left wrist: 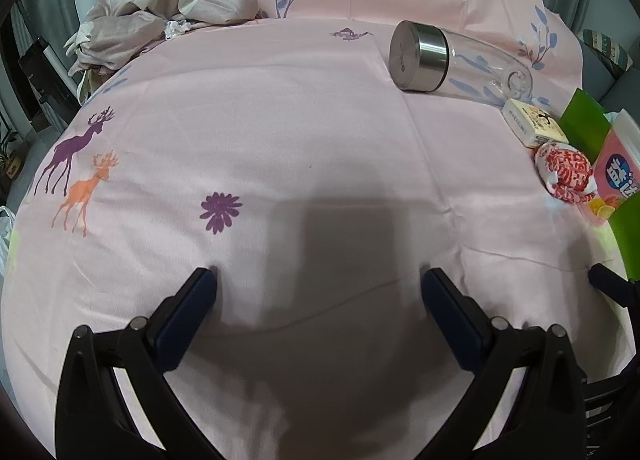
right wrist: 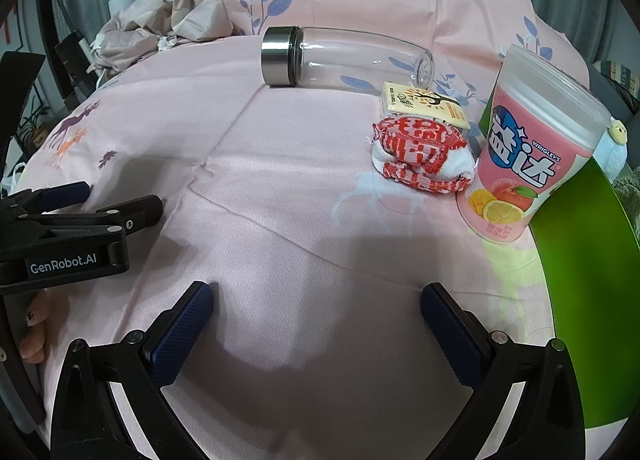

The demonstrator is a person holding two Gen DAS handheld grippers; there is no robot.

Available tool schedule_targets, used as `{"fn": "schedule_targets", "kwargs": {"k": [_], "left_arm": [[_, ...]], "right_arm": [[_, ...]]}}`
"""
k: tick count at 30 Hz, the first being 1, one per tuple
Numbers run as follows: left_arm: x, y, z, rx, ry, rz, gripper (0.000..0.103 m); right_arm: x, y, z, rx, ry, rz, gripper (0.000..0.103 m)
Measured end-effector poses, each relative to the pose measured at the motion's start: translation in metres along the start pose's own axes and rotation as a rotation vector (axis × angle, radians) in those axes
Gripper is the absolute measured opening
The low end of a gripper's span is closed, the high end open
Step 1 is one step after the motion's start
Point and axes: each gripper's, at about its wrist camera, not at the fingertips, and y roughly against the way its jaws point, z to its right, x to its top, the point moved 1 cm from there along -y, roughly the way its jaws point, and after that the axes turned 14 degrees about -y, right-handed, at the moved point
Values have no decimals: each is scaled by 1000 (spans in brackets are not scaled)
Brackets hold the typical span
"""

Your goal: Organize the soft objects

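Holding both hand-held grippers wide apart and empty over the bed (right wrist: 280,188), we see the left (left wrist: 318,280) and right (right wrist: 316,296) above bare sheet. The rolled sock (right wrist: 420,156) lies near the bed's right edge, touching a carton (right wrist: 424,104), beside the gum tub (right wrist: 532,148) and bottle (right wrist: 348,58).

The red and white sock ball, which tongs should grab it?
Probably the right tongs. Both are open and empty, but the red and white sock ball lies ahead of the right pair, while it sits far off to the side of the left tongs.
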Motion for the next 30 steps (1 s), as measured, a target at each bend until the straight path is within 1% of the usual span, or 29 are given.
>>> {"fn": "schedule_targets", "kwargs": {"k": [30], "left_arm": [[2, 0, 1, 6, -10, -8, 102]], "right_arm": [[-1, 0, 1, 0, 1, 1, 103]]}}
